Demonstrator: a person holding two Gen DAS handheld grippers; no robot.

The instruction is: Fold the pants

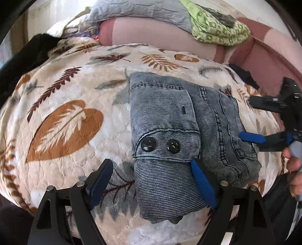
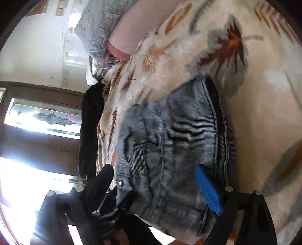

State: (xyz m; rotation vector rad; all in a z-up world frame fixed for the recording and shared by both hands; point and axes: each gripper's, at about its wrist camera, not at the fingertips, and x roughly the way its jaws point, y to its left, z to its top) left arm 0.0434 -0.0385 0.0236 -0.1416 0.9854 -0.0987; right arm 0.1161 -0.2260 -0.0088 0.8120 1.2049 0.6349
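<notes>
The grey-blue denim pants (image 1: 175, 132) lie folded into a compact bundle on the leaf-print blanket (image 1: 66, 116), with two black buttons on top. My left gripper (image 1: 151, 181) is open, its blue fingers spread on either side of the bundle's near end, just above it. My right gripper (image 1: 253, 120) shows at the right edge of the left wrist view, open beside the bundle's right side. In the right wrist view the pants (image 2: 179, 141) fill the middle, and my right gripper (image 2: 156, 186) stands open around the near edge of the fold, not clamped.
A black garment (image 1: 24, 56) lies at the blanket's far left. A pink cushion (image 1: 160, 35), a grey quilt (image 1: 143, 11) and a green patterned cloth (image 1: 217, 28) lie behind. The right wrist view shows a window (image 2: 43, 116) and dark wood door.
</notes>
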